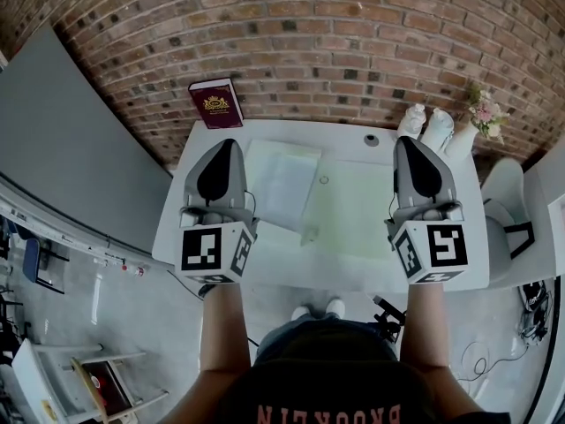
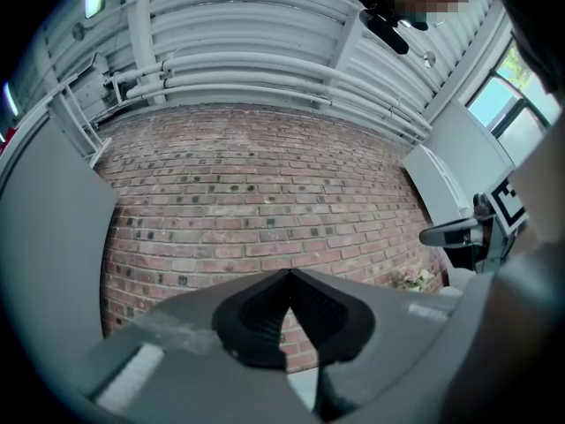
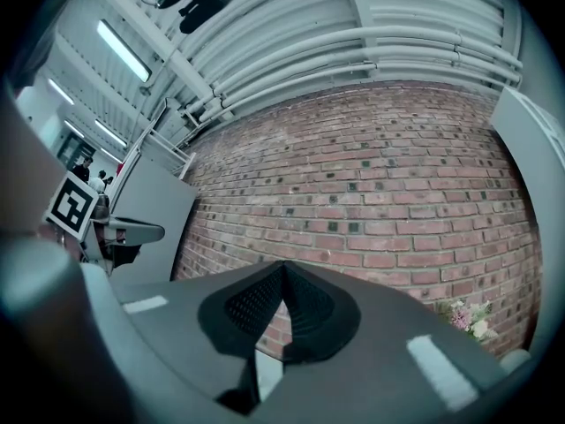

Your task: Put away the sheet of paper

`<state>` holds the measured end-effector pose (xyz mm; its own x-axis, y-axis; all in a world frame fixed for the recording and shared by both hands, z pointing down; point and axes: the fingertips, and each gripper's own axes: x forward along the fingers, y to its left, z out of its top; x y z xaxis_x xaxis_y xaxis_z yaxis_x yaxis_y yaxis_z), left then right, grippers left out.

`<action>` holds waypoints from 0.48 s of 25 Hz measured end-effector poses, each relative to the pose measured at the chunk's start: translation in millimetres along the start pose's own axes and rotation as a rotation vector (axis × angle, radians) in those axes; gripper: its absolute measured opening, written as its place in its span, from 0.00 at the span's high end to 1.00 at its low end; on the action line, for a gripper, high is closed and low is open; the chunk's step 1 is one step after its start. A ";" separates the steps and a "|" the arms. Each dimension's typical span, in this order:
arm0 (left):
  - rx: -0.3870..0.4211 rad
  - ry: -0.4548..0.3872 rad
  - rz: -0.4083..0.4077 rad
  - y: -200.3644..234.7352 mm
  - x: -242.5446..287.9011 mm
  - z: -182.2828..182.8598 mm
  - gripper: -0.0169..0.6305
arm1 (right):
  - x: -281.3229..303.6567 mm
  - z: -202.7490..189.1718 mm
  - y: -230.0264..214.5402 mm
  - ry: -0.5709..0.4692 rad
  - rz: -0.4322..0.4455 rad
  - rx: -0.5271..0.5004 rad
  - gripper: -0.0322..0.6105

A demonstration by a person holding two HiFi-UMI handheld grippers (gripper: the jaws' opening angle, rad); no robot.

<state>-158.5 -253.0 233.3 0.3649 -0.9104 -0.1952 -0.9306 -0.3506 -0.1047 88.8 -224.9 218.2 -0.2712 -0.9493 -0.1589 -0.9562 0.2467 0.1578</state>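
Your left gripper (image 1: pixel 228 142) and right gripper (image 1: pixel 406 140) hover above worktop (image 1: pixel 353 140), jaws pressed together, empty. Sheet of paper (image 1: pixel 281 179) lies flat there beside clear folder (image 1: pixel 353 215); stowed or not, unclear.

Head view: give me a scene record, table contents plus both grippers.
table: white, against brick wall
sheet of paper: flat on table, left of centre, untouched
translucent sleeve: right of the paper, flat
maroon book: table's far left corner, by wall
flowers: far right corner
left gripper: shut, empty, above table
right gripper: shut, empty, above table
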 end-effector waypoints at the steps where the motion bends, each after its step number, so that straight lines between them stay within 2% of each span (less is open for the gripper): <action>1: -0.001 -0.001 0.001 0.8 -0.5 1.2 0.98 | 0.0 0.7 0.3 0.000 0.001 0.002 0.95; 12: 0.008 0.000 -0.005 -4.5 -5.1 5.0 0.98 | -4.7 4.4 11.2 -0.007 0.042 -0.030 0.95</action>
<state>-156.1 -245.7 229.9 0.3698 -0.9084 -0.1950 -0.9285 -0.3536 -0.1135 78.9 -216.8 216.4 -0.3116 -0.9369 -0.1583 -0.9402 0.2799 0.1939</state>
